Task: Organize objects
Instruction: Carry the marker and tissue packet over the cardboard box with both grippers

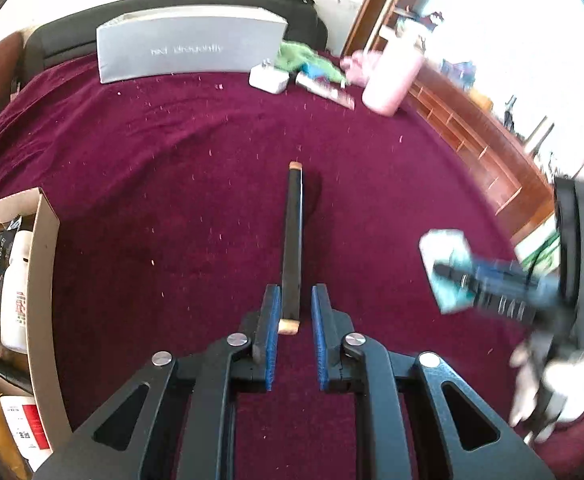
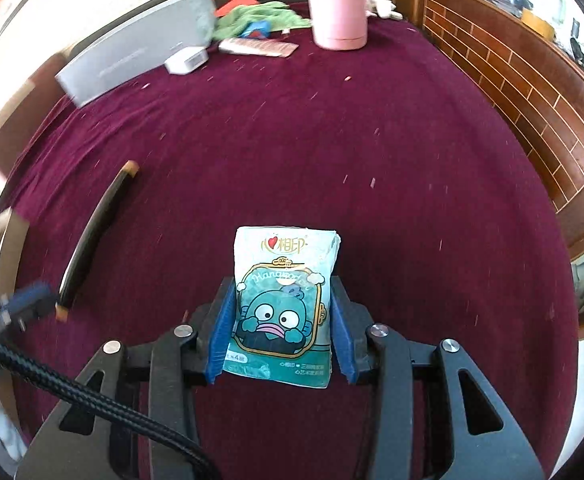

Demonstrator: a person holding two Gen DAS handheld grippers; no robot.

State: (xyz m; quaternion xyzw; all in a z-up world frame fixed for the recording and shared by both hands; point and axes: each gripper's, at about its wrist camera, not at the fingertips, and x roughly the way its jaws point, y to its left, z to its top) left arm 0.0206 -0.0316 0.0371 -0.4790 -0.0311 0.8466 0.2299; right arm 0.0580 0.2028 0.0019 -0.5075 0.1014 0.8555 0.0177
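A maroon cloth [image 1: 171, 152] covers the whole counter, flecked with pale crumbs. At its far edge a long grey box [image 1: 189, 46] stands on its side; in the left wrist view its pale lettering appears mirrored and I cannot read it with certainty. Right of it rises a tall pink bottle [image 2: 338, 4], with a green cloth [image 2: 259, 16], a flat pinkish packet [image 2: 257, 47] and a small white charger [image 1: 268, 77] lying between the two.

Only the left wrist view shows the open cardboard box [image 1: 41, 280] at the near left, holding a white bottle [image 1: 17, 292] and dark printed packaging. That print is too skewed to read.

The left gripper [image 1: 295, 312] has its blue-padded fingers parted on either side of a long black bar with tan ends [image 1: 294, 240] lying on the cloth, a gap showing on each side.

The right gripper [image 2: 281, 316] grips a teal tissue pack [image 2: 283, 304], its fingers pressed to both sides. The pack shows a cartoon fish and the printed characters "心相印".
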